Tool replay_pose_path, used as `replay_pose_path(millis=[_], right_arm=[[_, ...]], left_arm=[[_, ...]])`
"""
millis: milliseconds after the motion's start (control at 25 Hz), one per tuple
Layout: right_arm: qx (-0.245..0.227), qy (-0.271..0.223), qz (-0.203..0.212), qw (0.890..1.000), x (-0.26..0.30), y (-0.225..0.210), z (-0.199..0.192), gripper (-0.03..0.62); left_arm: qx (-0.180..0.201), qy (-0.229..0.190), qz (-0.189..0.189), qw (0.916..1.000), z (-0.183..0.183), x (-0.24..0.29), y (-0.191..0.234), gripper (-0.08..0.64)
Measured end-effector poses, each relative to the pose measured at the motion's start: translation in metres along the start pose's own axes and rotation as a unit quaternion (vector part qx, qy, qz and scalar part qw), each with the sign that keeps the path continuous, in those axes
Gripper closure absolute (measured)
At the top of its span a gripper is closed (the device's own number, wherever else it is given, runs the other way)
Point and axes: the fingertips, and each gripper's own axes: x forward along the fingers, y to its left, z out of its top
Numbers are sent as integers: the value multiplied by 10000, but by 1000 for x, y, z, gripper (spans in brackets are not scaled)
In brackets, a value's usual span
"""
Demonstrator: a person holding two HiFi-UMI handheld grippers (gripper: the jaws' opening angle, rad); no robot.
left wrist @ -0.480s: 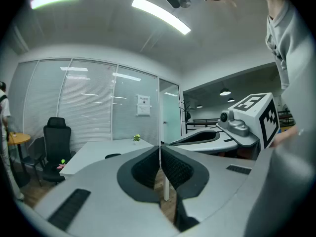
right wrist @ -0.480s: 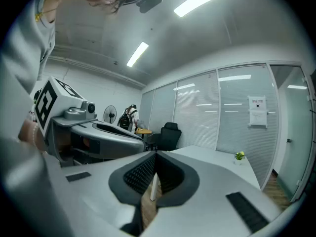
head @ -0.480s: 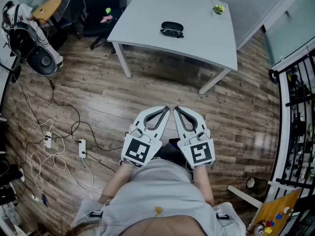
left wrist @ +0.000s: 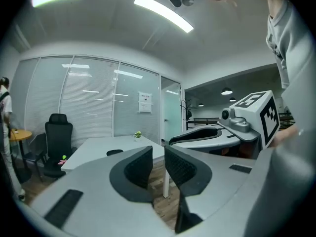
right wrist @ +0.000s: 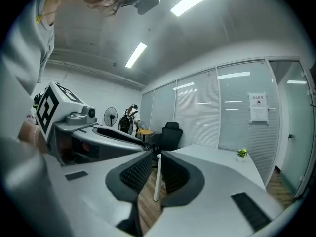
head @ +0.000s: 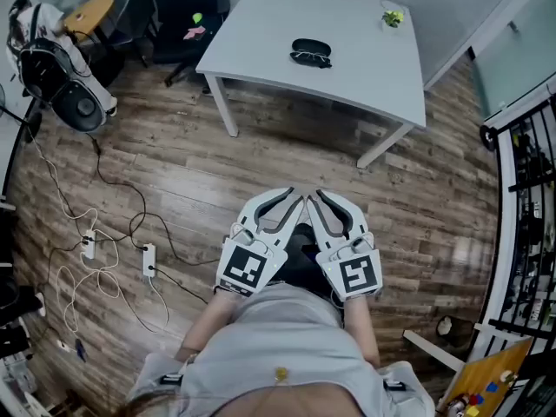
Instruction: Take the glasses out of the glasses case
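Note:
A black glasses case (head: 311,46) lies on the white table (head: 261,33) far ahead, with a pair of glasses (head: 311,58) right in front of it. In the left gripper view the case (left wrist: 114,152) is a small dark shape on the table top. Both grippers are held close to the person's body above the wooden floor, well short of the table. My left gripper (head: 294,195) (left wrist: 158,157) and right gripper (head: 314,195) (right wrist: 157,166) each have their jaws drawn together with nothing between them, and the two tips nearly touch each other.
A small potted plant (head: 393,17) stands at the table's far corner. A black office chair (head: 178,16) sits left of the table. Cables and power strips (head: 146,260) lie on the floor at left, by a fan (head: 74,102). Shelving (head: 526,198) lines the right side.
The view has shifted slightly, so the table sits a little further right and lower. The two grippers stay in front of the body, their tips slightly closer together.

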Motion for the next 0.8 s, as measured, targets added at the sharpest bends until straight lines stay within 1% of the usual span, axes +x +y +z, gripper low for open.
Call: replay_pose_path(millis=[160,320,560,800], right_arm=[[15,25,98,9999,15,-6,-3,528],[5,2,176,9998,40,-23,-4,528],[41,-116,313,9994,83,-60,6,529],[56,-209,342,9992,122,-104,18,529]], left_arm=[[-40,74,60,9999,-4,8,13,485],[-86,79,128,9998,-3,27,35,485],[-38,135,221,9997,6,68,71,485],[76,155,350,9992,24,111,107,485]])
